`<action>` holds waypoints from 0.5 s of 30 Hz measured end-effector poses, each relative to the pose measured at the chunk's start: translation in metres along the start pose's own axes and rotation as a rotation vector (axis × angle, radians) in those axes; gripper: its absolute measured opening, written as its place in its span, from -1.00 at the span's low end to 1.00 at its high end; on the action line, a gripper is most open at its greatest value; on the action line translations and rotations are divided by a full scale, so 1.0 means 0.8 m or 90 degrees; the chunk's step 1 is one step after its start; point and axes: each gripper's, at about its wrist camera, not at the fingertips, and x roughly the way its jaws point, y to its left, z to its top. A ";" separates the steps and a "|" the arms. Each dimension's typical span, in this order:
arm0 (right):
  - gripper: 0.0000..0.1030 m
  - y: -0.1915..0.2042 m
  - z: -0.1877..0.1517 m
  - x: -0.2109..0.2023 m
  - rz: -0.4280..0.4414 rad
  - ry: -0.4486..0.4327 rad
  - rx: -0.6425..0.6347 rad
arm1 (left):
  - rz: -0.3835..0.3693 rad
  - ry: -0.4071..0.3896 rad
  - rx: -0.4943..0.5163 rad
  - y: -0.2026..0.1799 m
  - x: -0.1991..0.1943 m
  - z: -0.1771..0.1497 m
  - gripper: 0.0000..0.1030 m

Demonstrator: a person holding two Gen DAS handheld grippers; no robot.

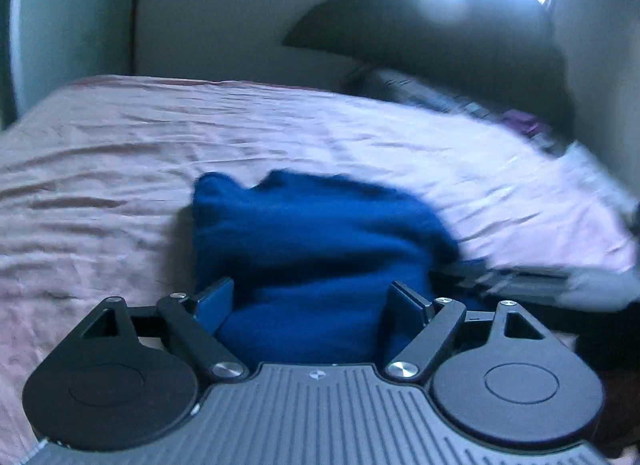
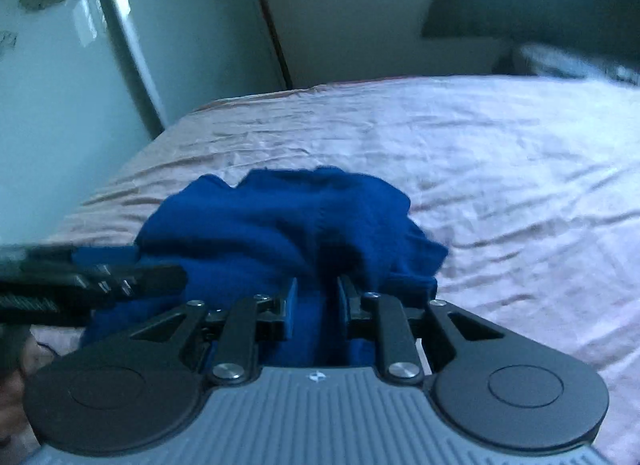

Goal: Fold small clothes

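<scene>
both grippers at the near edge of the blue garment

i take the blue garment [image 1: 320,233] as my landmark. it lies bunched on the pink bedsheet [image 1: 120,153], near the edge of the bed closest to me, with loose humps along its far side and nothing flat yet.

my left gripper [image 1: 312,305] sits at the garment's near edge with its jaws wide apart. cloth fills the space between them, but neither pad presses on it, so i judge this one has hold of nothing. i read it as set there to take a broad bite or to pin the edge while the other hand works.

my right gripper [image 2: 316,301] is also at the near edge, a little to the right of the left one. its jaws are narrowed, with a strip of blue cloth running between them. whether the pads actually pinch that strip i cannot tell; a gap shows and the picture is blurred. the narrow setting suits catching a single layer or a hem.

in the right view the left gripper comes in from the garment's left side, touching or just over the cloth. beyond the garment, a wardrobe [image 2: 60,65] stands past the bed's far left corner.

my guess: the fold is barely begun, since the cloth still needs spreading.
</scene>
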 end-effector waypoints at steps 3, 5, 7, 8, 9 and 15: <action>-0.60 -0.011 0.001 -0.015 0.017 -0.010 0.068 | 0.020 -0.021 0.018 -0.002 -0.016 -0.008 0.63; -0.59 0.000 -0.004 -0.039 0.008 -0.035 0.045 | 0.006 -0.036 0.011 0.001 -0.033 -0.013 0.69; -0.51 0.011 -0.012 -0.055 0.009 -0.042 0.021 | 0.012 -0.038 -0.001 0.001 -0.041 -0.020 0.80; -0.40 0.016 -0.020 -0.059 0.015 -0.037 0.009 | 0.019 -0.030 -0.005 -0.001 -0.040 -0.024 0.83; -0.24 0.018 -0.023 -0.055 0.017 -0.028 -0.001 | 0.025 -0.020 -0.005 -0.002 -0.037 -0.028 0.83; 0.09 0.035 -0.045 -0.045 -0.071 -0.011 -0.074 | 0.053 -0.002 -0.035 -0.003 -0.035 -0.054 0.89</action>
